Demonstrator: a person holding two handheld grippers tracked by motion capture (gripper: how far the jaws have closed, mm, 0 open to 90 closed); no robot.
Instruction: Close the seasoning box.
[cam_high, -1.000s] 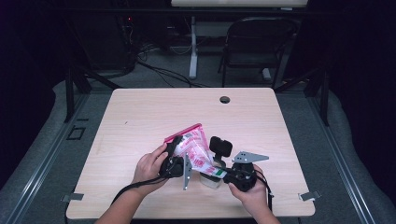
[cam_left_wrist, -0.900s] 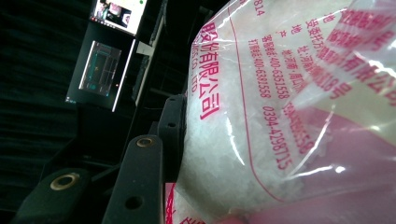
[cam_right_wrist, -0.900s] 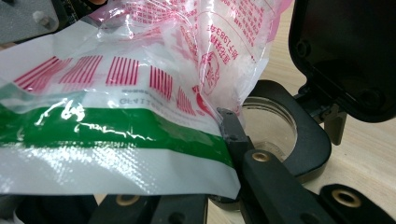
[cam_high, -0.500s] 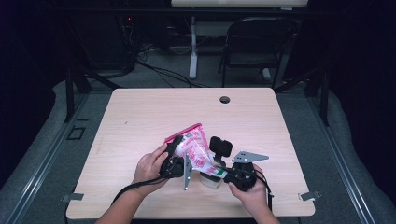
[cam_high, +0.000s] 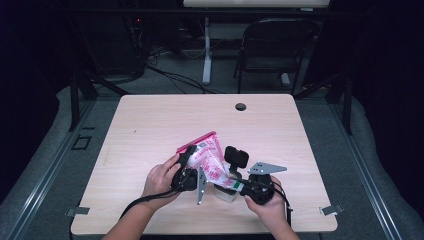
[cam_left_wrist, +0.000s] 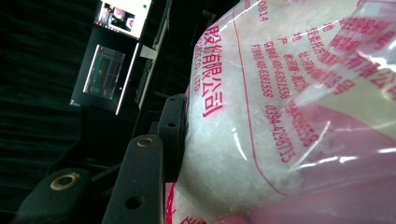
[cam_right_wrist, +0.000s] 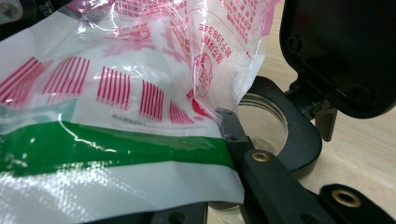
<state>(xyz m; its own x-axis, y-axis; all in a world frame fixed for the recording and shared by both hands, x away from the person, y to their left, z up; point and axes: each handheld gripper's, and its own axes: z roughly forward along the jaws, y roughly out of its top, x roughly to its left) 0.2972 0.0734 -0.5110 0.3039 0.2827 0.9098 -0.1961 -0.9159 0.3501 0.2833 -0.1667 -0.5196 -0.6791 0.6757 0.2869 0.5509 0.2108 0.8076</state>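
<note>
The left tongs (cam_high: 192, 165) pinch the bag (cam_high: 212, 160) at its side: in the left gripper view one black jaw lies flat against the clear plastic, and white grains press the film out around it. The right tongs (cam_high: 235, 186) are pressed together on the lower edge of the bag, where the film is white with a green band; in the right gripper view the jaw tip sits on that edge. The bag is held between the two tongs, above the near middle of the counter (cam_high: 150, 125), tilted, with its pink zip edge up and to the left and its lower end down to the right.

Just under the lower end of the bag stands a clear jar (cam_right_wrist: 261, 121) with a black ring around its mouth, and its black lid (cam_high: 236, 156) stands open beside it.

The left hand (cam_high: 161, 177) grips its tool from the left, knuckles up, the forearm comes in from the bottom edge, and a cable trails along it. The right hand (cam_high: 270, 207) holds its tool from below right, with the grey plate (cam_high: 267, 167) on top of it.

Far on the counter there is a small dark hole (cam_high: 240, 106). Behind the counter a folding chair (cam_high: 275, 50) stands on the floor
</note>
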